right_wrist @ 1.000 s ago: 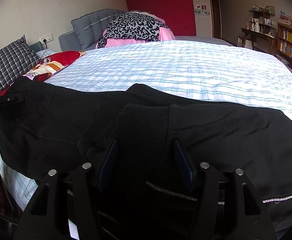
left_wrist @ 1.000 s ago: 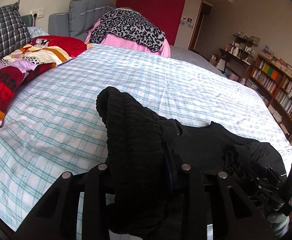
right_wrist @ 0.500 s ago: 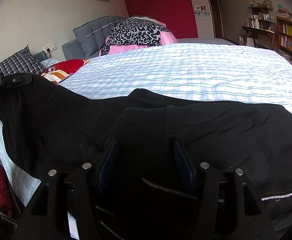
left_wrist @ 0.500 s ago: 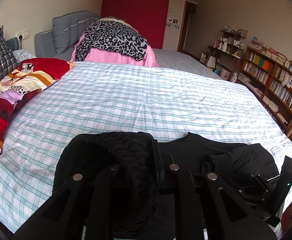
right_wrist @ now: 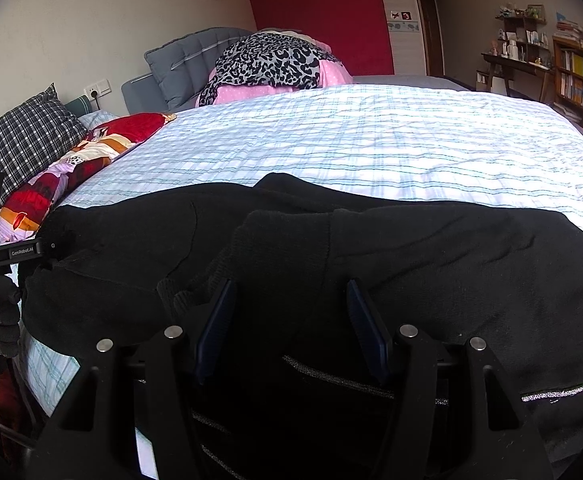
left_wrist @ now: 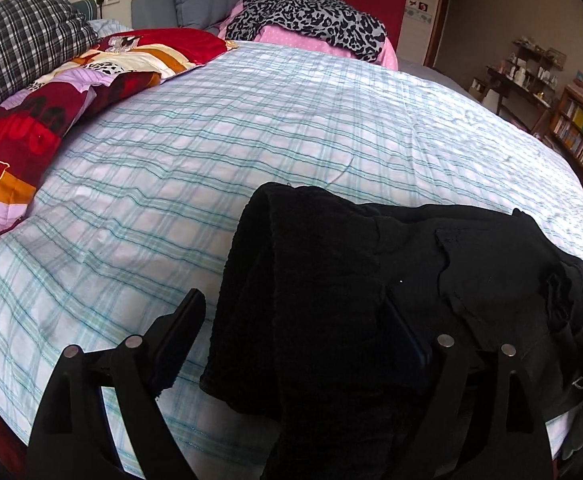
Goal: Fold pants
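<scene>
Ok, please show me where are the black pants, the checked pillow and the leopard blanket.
black pants (left_wrist: 331, 280), left wrist view, on the folded dark fabric near the bed edge.
checked pillow (left_wrist: 23, 44), left wrist view, on its plaid middle.
leopard blanket (right_wrist: 271, 60), right wrist view, on its spotted top.

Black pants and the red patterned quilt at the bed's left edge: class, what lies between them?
Only bare blue-checked bedsheet separates the black pants from the red patterned quilt, seen in the left wrist view.

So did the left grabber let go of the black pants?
Yes. The left gripper has just been opening. Its left finger now stands apart over the checked bedsheet, and the black pants lie loose between the fingers.
</scene>
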{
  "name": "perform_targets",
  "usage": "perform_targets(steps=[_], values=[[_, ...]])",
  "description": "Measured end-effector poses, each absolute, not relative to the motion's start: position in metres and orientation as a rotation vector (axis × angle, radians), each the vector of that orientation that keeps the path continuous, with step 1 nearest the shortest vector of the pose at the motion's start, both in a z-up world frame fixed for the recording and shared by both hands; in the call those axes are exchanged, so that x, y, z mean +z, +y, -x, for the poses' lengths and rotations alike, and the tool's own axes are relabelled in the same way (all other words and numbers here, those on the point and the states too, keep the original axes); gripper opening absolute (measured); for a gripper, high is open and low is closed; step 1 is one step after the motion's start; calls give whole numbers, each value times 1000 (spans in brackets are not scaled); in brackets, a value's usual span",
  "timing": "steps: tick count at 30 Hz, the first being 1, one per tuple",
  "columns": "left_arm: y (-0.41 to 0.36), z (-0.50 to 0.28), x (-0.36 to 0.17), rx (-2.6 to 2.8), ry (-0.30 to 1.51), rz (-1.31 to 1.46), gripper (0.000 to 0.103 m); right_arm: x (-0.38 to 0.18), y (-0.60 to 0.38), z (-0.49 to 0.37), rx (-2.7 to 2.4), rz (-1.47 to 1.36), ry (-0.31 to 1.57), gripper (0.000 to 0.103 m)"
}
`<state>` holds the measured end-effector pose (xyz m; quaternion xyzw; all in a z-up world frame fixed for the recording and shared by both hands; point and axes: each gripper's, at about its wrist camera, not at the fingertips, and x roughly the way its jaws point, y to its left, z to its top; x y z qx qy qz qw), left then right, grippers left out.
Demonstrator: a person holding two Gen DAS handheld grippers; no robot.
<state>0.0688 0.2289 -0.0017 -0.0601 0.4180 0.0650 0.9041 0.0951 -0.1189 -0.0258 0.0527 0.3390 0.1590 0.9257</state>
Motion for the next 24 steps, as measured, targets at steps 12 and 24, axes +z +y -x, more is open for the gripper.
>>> perform_targets(steps=[12, 24], values=[[229, -84, -18, 22, 902, 162, 87, -26, -118, -97, 323, -105, 697, 60], [205, -73, 21, -30, 806, 214, 40, -26, -118, -97, 324, -109, 696, 60]])
